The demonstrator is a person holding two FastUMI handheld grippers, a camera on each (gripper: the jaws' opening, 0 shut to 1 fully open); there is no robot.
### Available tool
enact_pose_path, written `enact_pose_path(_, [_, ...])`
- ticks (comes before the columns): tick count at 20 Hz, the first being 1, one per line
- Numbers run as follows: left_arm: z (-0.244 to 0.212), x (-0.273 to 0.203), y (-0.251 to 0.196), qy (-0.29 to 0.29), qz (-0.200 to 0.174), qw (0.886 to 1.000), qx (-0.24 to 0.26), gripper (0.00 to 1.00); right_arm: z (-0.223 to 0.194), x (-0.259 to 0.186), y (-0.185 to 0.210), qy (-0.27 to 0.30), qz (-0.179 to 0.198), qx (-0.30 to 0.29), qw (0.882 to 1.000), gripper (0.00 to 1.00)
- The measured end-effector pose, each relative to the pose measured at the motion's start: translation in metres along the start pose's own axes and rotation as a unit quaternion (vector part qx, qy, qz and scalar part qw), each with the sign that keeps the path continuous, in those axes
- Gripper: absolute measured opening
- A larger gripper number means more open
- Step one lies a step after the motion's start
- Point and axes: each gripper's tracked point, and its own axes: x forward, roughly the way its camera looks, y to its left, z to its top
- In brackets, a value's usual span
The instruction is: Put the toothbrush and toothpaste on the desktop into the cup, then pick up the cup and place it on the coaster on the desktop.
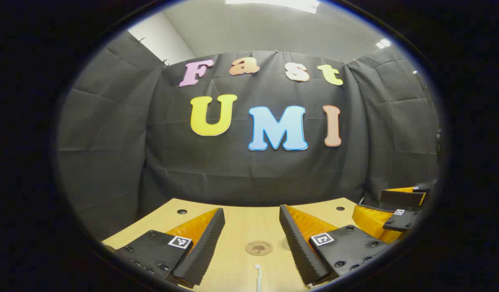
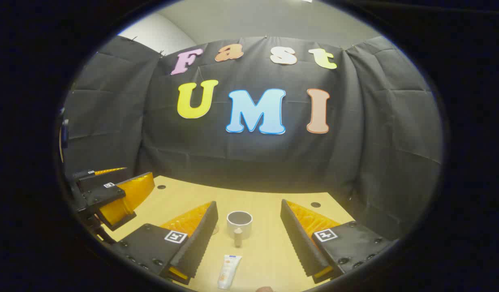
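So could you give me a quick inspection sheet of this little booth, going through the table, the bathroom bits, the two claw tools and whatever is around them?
Surface: light wooden desktop with small dark round holes near its far edge.
Job's things: grey round cup, nothing seen inside it; white toothpaste tube lying flat in front of the cup; white toothbrush lying flat; round brown coaster, bare.
Clutter: nothing seen.
Grippers: left gripper open above the toothbrush and coaster, holding nothing; right gripper open, with the cup and tube between its fingers farther off, holding nothing.
Cables: nothing seen.
Surroundings: black cloth wall, pale ceiling above.
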Motion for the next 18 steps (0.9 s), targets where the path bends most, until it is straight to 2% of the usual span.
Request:
enact_pose_path(3, [-0.0009,0.0004,-0.0013,0.002,-0.003,1.000,-0.001,0.90,0.0006,0.0009,0.0022,0.001,0.002,0.002,1.000,0.98])
enact_pose_path(5, [-0.0008,-0.0013,-0.0031,0.005,-0.007,1.000,-0.001,0.93,0.0019,0.0008,0.0039,0.002,0.002,0.005,1.000,0.98])
enact_pose_path(7, [-0.0013,-0.0002,-0.0052,0.006,-0.012,1.000,-0.002,0.88,0.0015,0.0010,0.0058,0.003,0.003,0.006,1.000,0.98])
enact_pose_path(8, [-0.0027,0.0001,-0.0058,0.008,-0.015,1.000,-0.003,0.94,0.0017,0.0010,0.0065,0.004,0.003,0.005,1.000,0.98])
enact_pose_path(10, [-0.0017,-0.0005,-0.0056,0.009,-0.016,1.000,-0.003,0.90,0.0001,0.0006,0.0066,0.008,0.001,0.004,1.000,0.98])
enact_pose_path(11, [-0.0021,-0.0006,-0.0052,0.009,-0.016,1.000,-0.003,0.93,-0.0018,-0.0001,0.0061,0.010,0.000,0.003,1.000,0.98])
enact_pose_path(12, [-0.0024,0.0005,-0.0047,0.011,-0.015,1.000,-0.002,0.90,-0.0024,-0.0001,0.0060,0.012,0.000,0.004,1.000,0.98])
enact_pose_path(16, [-0.0016,0.0009,-0.0038,0.010,-0.012,1.000,-0.002,0.93,-0.0033,-0.0001,0.0032,0.015,-0.003,0.006,1.000,0.98])
enact_pose_path(17, [-0.0023,0.0007,-0.0034,0.009,-0.012,1.000,-0.002,0.88,-0.0041,0.0002,0.0013,0.014,-0.006,0.007,1.000,0.98])
enact_pose_path(18, [-0.0025,0.0019,-0.0039,0.010,-0.013,1.000,-0.002,0.93,-0.0040,0.0002,0.0003,0.015,-0.006,0.009,1.000,0.96])
